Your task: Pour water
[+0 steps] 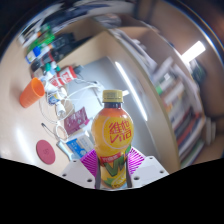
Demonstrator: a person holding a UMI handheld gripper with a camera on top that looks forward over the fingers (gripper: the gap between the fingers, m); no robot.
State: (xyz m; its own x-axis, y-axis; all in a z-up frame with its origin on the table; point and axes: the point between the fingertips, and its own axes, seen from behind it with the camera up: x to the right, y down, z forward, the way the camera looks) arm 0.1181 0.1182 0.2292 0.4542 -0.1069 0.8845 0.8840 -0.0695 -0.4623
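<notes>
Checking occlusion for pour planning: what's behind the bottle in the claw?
Behind the bottle held in the claw: a white desk with an orange cup and more bottles further back. The desk directly behind the bottle is hidden.

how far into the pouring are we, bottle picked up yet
Done: the claw has closed on the orange drink bottle, its pink pads pressing both sides. In hand: the bottle is held roughly upright, yellow cap on, so nothing is flowing. Left: uncapping, carrying it to a vessel, perhaps the orange cup beyond on the table, and tipping it.
</notes>
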